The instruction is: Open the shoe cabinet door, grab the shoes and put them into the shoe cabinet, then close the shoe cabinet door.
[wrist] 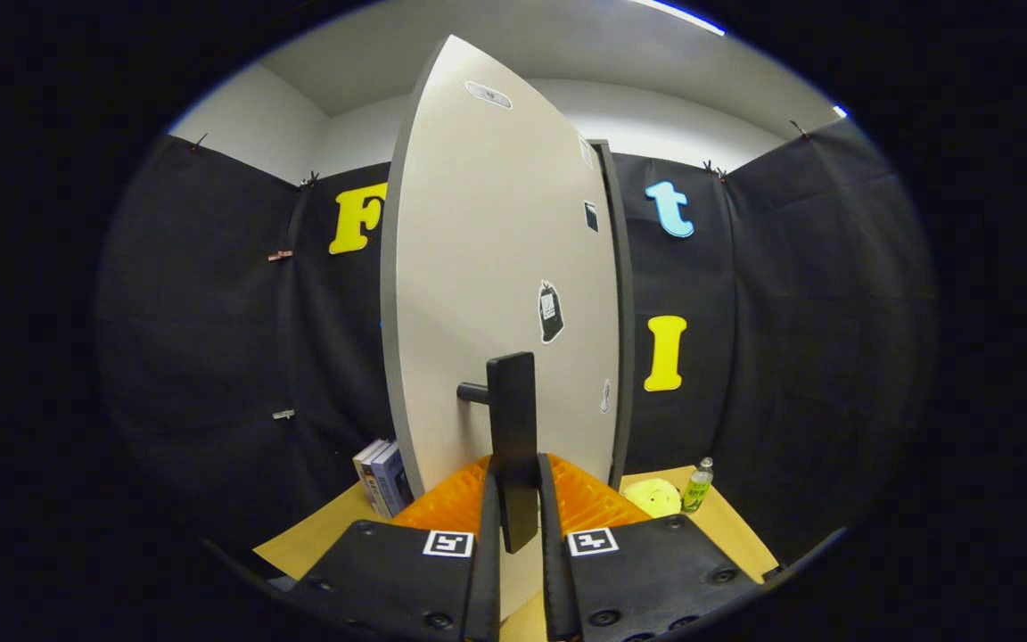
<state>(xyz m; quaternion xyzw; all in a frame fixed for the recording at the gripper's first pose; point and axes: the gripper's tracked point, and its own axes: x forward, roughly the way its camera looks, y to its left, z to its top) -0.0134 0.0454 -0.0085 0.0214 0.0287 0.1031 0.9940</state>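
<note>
In the gripper view we see our gripper (514, 499) clenched on the handle (513, 437), a dark upright bar that stands off the door (487, 267) on a short round peg; both fingers (488, 535) press against the lower part of the bar, one on each side, and the bar's bottom end hangs down between them. The door is a pale panel with a grey edge, swung partly out toward us so that its face slants away to the right, where it meets the dark side of the cabinet (624, 303). A few small stickers (550, 311) sit on the door's face. We cannot see any shoes from here, nor the inside of the cabinet. Just left of the door's bottom corner some books (382, 475) stand upright on the tan table (308, 539). To the right of the cabinet, on the same table, lies a round yellow thing (653, 497), and just beside it stands a small bottle (697, 486) with a green label.
</note>
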